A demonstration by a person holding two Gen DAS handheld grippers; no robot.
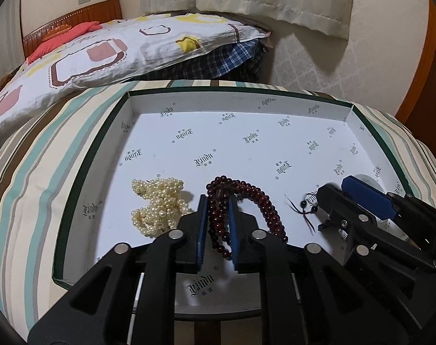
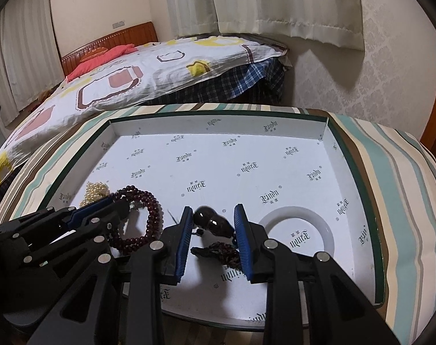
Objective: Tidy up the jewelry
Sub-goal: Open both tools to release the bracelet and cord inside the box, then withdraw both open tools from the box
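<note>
Now both grippers are placing jewelry inside the box lid.

Left wrist view: the left gripper (image 1: pixel 218 218) has its fingers clamped on the dark red bead strand (image 1: pixel 248 201), beside the pearl necklace (image 1: pixel 157 205), inside the box lid (image 1: pixel 235 103). Right wrist view: the right gripper (image 2: pixel 215 227) has its fingers apart around the dark gourd pendant (image 2: pixel 208 218), beside a white ring (image 2: pixel 298 230); I judge that the next move is to release gently.

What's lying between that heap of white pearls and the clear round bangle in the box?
The dark red bead strand and a dark gourd pendant on its cord lie between the pearls and the bangle. Both wrist views show it.
</note>
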